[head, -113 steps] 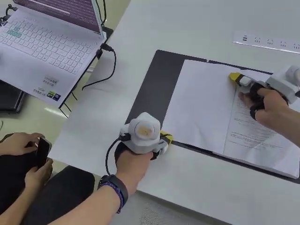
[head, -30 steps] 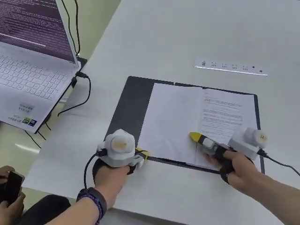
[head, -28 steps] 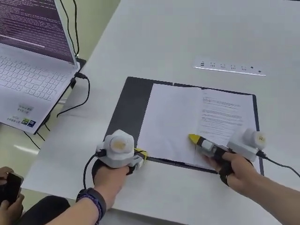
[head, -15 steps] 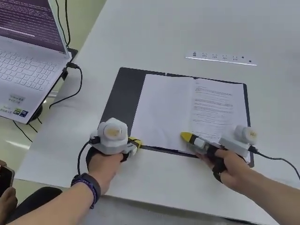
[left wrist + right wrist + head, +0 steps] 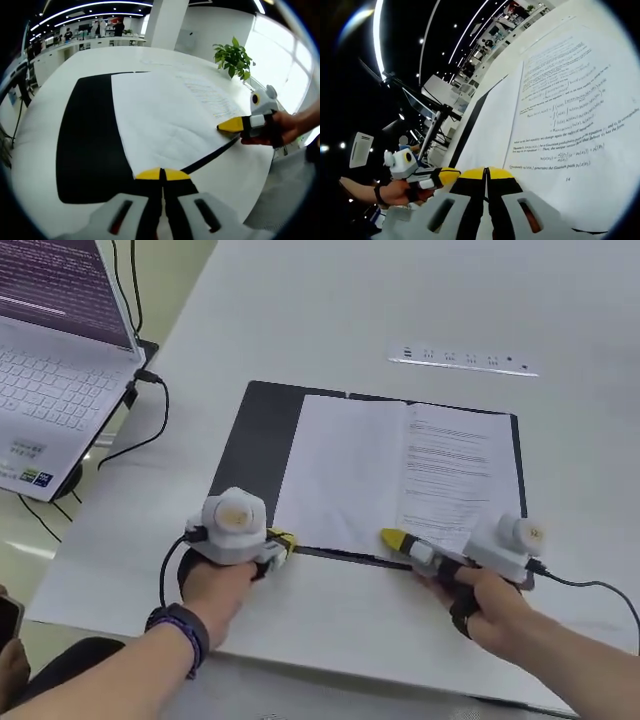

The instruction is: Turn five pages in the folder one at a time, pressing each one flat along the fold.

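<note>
The black folder (image 5: 255,435) lies open on the white table. A blank turned page (image 5: 340,475) rests on its left half and a printed page (image 5: 455,475) on its right. My left gripper (image 5: 288,539) is shut, its yellow tips (image 5: 161,174) down at the folder's front edge by the blank page's (image 5: 160,120) near corner. My right gripper (image 5: 392,538) is shut too, its tips (image 5: 486,173) at the near end of the fold between the blank page (image 5: 490,135) and the printed page (image 5: 570,125). The right gripper (image 5: 232,125) and the left gripper (image 5: 445,175) each appear in the other's view.
An open laptop (image 5: 50,370) on a stand sits at the far left, its black cable (image 5: 140,430) trailing towards the folder. A white power strip (image 5: 462,360) lies beyond the folder. The table's front edge runs just under both hands.
The right gripper has slid from the far end of the fold down to its near end by the folder's front edge. The left gripper has stayed at the page corner. The head camera has shifted.
</note>
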